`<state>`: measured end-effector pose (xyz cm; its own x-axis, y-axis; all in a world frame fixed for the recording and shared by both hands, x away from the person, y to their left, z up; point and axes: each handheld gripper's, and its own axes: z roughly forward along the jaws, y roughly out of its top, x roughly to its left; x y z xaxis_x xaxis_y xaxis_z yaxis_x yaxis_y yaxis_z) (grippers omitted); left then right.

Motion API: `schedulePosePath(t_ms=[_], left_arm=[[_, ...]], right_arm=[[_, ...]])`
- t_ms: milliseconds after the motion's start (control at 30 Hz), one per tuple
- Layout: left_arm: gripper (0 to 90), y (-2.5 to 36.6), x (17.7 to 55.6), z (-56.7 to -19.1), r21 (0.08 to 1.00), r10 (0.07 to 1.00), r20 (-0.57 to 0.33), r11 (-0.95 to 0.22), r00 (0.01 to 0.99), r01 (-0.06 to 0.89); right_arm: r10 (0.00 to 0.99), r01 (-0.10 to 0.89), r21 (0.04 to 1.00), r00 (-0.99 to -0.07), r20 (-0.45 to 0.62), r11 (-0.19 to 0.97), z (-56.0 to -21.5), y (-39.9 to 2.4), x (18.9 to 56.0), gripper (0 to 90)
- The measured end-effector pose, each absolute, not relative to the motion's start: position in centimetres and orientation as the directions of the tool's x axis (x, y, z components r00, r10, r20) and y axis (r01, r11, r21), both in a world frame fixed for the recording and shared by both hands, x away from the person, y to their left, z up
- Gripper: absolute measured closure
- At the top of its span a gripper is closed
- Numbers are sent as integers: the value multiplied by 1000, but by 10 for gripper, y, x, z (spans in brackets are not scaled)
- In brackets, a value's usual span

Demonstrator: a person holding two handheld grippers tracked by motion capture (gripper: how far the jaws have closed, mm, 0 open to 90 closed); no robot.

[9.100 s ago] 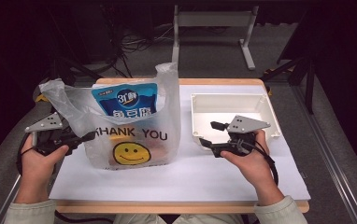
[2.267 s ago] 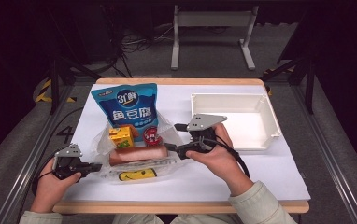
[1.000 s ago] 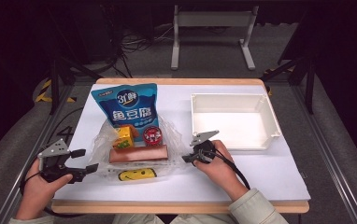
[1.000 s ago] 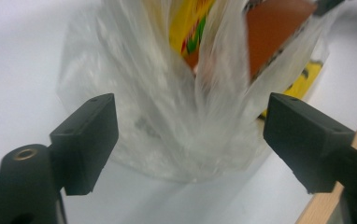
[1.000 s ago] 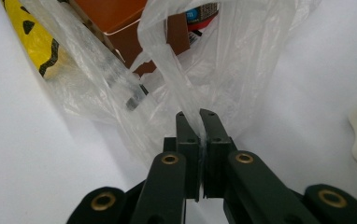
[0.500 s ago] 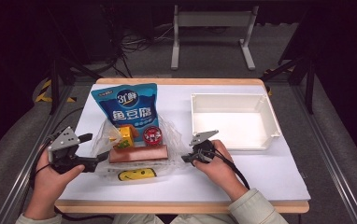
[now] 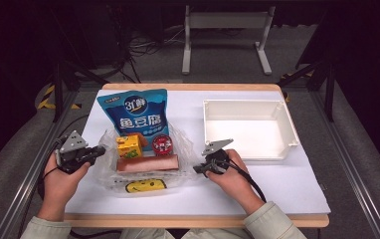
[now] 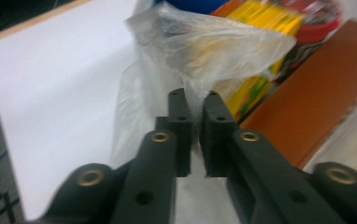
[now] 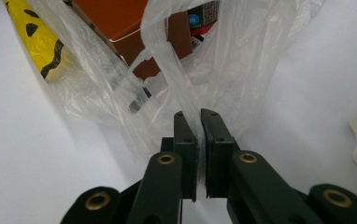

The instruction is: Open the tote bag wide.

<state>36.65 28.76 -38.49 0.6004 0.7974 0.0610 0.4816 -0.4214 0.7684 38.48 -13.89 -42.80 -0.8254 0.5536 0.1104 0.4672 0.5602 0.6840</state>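
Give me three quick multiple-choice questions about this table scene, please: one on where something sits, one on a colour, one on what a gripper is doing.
1. Where is the white rectangular plastic tray?
A. Right of the clear plastic bag
B. Under the bag
C. Left of the bag

2. What colour is the tall snack pouch?
A. Green
B. Blue
C. Black

3. What is the right gripper doing?
A. Standing wide open
B. Gripping the tray
C. Shut on the bag's plastic

Answers:
1 A, the tray stands apart at the table's right side.
2 B, the pouch is blue with white lettering.
3 C, a strip of bag film runs down between its closed jaws.
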Motion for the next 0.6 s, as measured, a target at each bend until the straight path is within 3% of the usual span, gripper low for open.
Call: schedulePosePath(t_ms=[367,600], left_arm=[[894,299,383,-425,689,811,-41,-400,584,604],[892,292,383,-437,643,782,-46,-453,621,618]], right_arm=[[549,468,679,-828,113,565,-429,-140,385,870],[556,490,663,-821,130,567,-429,-147,382,887]])
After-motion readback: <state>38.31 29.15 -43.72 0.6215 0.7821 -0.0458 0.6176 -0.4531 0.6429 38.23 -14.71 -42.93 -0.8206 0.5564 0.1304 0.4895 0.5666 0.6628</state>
